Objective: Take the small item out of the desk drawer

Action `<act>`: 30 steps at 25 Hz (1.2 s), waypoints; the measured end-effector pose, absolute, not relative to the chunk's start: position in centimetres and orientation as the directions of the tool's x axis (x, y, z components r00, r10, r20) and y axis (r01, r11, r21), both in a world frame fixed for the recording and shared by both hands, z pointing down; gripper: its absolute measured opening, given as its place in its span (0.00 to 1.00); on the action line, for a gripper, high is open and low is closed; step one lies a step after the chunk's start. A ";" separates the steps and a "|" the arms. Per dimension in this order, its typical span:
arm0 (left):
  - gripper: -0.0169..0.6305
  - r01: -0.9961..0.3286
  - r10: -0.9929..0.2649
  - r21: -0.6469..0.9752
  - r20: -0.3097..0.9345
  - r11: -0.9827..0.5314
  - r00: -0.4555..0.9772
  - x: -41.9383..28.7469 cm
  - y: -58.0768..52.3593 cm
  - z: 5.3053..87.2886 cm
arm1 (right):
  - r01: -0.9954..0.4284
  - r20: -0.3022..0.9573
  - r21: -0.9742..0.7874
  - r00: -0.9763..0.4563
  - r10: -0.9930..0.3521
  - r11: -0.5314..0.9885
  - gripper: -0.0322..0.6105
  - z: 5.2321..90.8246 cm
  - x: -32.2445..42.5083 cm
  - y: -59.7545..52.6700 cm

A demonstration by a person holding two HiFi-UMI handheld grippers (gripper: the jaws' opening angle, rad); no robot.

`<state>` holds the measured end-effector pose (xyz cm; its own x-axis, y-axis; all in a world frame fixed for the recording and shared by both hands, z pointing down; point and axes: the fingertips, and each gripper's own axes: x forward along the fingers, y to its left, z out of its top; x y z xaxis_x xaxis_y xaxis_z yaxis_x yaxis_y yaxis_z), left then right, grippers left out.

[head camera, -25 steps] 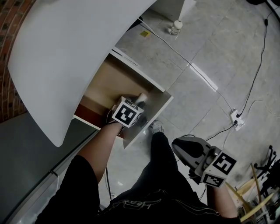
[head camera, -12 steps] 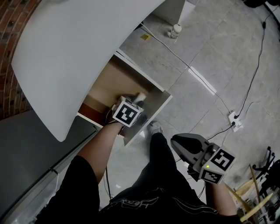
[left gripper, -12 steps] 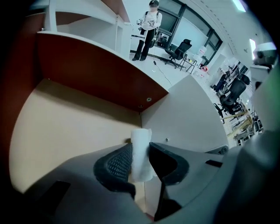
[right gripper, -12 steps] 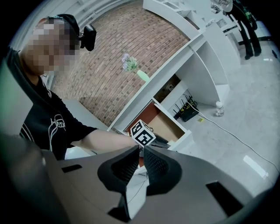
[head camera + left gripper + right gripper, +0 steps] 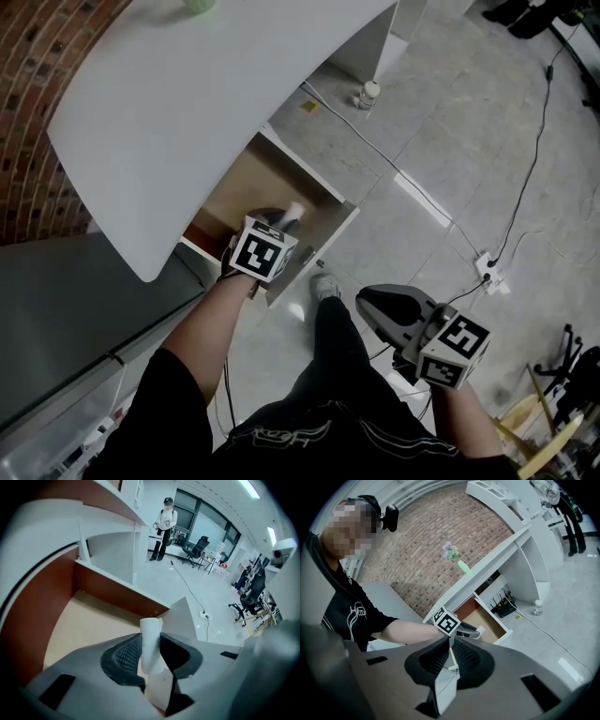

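Small item (image 5: pixel 150 644): white, smooth, cylindrical.

In the head view the indoor light is even but rather dim, and the colours are flat. A bright streak of glare lies on the floor (image 5: pixel 424 199), and the white surface (image 5: pixel 187 103) throws a shadow into the back of the drawer (image 5: pixel 246 178). Both gripper views are bent like a fisheye, with black corners. In the left gripper view the light comes from ceiling lamps (image 5: pixel 248 487) and windows (image 5: pixel 206 520). The small white item (image 5: pixel 151 627) clamped in the left gripper (image 5: pixel 150 639) looks pale with little detail, and the gripper's body near the lens is soft. In the right gripper view the brick wall (image 5: pixel 440 527) curves.
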<state>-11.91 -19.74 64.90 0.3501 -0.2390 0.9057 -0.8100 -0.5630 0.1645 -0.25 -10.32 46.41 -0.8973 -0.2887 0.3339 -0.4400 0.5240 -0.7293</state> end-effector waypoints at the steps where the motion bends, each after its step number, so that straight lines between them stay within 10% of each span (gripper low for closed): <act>1: 0.24 -0.814 -0.257 0.175 0.894 -0.554 0.366 -11.7 -19.6 63.5 | -0.439 0.331 -0.723 -0.898 -0.291 0.533 0.15 45.8 -0.3 -10.0; 30: 0.24 -0.794 -0.655 0.276 0.453 -0.542 0.605 -9.5 6.7 21.8 | -0.414 0.232 -0.429 -0.910 -0.345 0.803 0.15 20.4 -2.5 8.8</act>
<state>-9.47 6.73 21.79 0.6048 -0.6553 0.4525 -0.7938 -0.5420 0.2759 -2.48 8.76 20.40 -0.9097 -0.3449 0.2315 -0.4136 0.8030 -0.4291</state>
